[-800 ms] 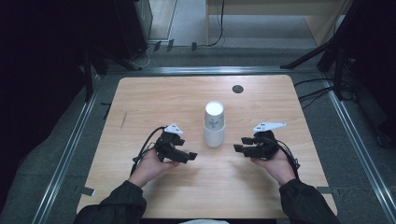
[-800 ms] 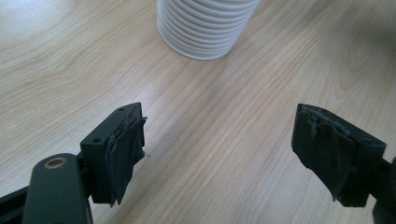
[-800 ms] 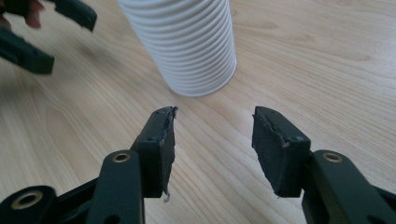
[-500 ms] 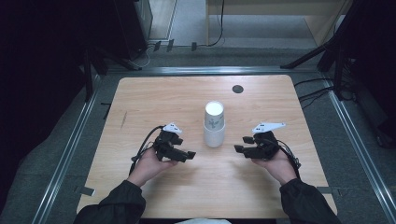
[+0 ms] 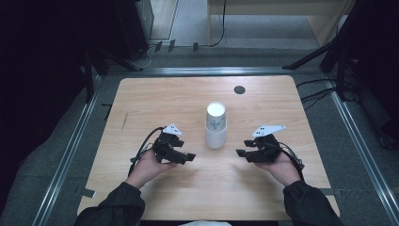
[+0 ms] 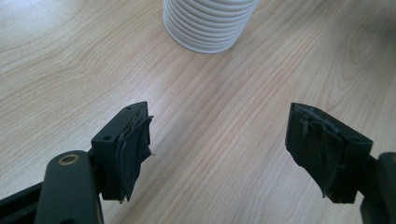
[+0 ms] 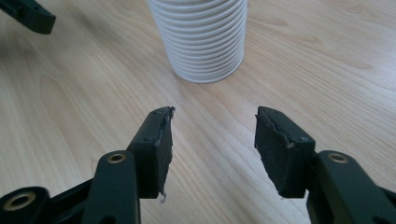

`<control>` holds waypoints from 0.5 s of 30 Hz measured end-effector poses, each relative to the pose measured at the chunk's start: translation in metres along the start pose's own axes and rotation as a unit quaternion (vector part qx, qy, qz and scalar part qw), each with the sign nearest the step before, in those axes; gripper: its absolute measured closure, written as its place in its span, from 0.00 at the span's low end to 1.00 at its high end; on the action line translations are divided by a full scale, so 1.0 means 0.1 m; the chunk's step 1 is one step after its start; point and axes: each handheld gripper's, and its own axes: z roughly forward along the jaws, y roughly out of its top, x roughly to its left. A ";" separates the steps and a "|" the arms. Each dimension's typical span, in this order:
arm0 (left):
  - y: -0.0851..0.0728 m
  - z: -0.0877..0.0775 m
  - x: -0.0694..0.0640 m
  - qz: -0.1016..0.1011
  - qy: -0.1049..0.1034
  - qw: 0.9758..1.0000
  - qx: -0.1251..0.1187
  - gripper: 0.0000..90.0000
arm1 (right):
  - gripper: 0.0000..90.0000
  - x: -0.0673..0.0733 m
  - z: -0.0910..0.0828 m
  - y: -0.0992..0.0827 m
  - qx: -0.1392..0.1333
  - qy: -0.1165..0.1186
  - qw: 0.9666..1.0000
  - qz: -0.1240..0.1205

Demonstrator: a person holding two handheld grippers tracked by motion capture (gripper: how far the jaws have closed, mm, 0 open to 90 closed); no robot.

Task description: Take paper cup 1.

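Black jaws gape wide and empty on the left gripper (image 5: 187, 157) and the right gripper (image 5: 241, 148), each held low over a pale wooden table (image 5: 169, 101) and aimed inward. Between them, near both but touching neither, a stack of white ribbed paper cups (image 5: 216, 126) stands upright. A small dark round disc (image 5: 239, 89) lies near the far edge.

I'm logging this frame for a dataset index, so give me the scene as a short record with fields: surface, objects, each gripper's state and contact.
surface: wooden table
objects: stack of white cups, upright, mid-table; small dark disc near the far edge
left gripper: open, holding nothing, apart from the stack, on its left
right gripper: open, holding nothing, apart from the stack, on its right
contact: none with the stack
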 end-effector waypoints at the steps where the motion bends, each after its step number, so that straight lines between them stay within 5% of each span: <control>1: 0.00 0.00 -0.01 0.003 0.000 1.000 0.003 0.24 | 0.50 0.01 -0.01 0.00 0.001 0.002 1.000 -0.001; 10: -0.01 0.02 -0.05 0.016 -0.001 1.000 0.016 0.24 | 0.49 0.07 -0.08 0.04 -0.002 0.011 1.000 -0.027; 15: -0.01 0.02 -0.06 0.017 -0.003 1.000 0.020 0.24 | 0.49 0.02 -0.12 0.10 0.007 0.011 1.000 -0.007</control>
